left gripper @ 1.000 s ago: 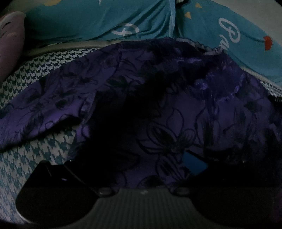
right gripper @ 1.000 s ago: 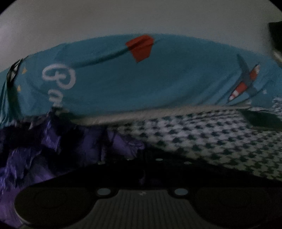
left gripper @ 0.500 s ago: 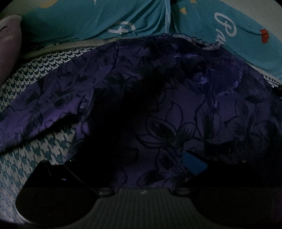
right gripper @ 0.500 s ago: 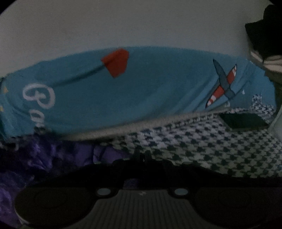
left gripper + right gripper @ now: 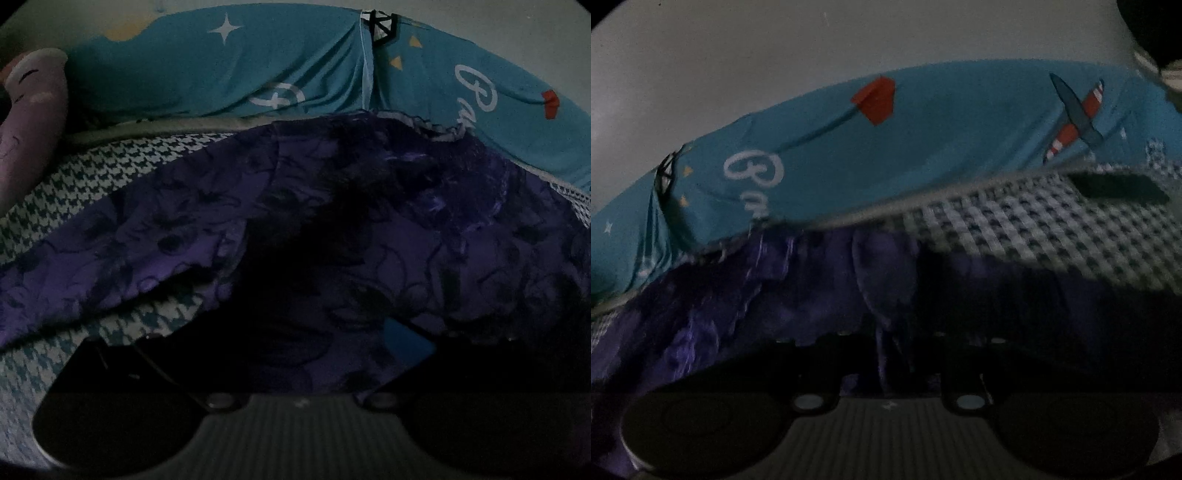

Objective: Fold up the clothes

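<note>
We see a dim scene from two cameras, each looking forward along a handheld gripper.

Nearest in the left wrist view, the left gripper (image 5: 295, 343) shows two black fingers (image 5: 410, 341) spread wide apart, one at each lower corner, with a small blue pad on the inner face of the right-hand one. Dark purple fabric lies between them, but we see neither finger pressing on it.

Nearest in the right wrist view, the right gripper (image 5: 890, 362) has its black fingers (image 5: 809, 350) opening, with a narrow gap between them. A thin fold of purple cloth hangs in that gap. The picture is blurred, and we cannot tell whether the fingers touch it.

Beyond both grippers lies the dark purple garment with a black floral pattern and frilled lace edge (image 5: 332, 229). It is spread in loose wrinkles on a bed covered by a blue-and-white houndstooth sheet (image 5: 122, 166).

A flat black rectangular object (image 5: 1119, 186) rests on the sheet at the far right, well apart from the garment.

Farther back, a teal pillow with white lettering, a red shape and an aeroplane print (image 5: 923, 155) runs along the head of the bed, touching the garment's far edge. A pale purple plush cushion (image 5: 29, 122) sits at the far left.

Behind everything is a plain grey wall (image 5: 849, 40).
</note>
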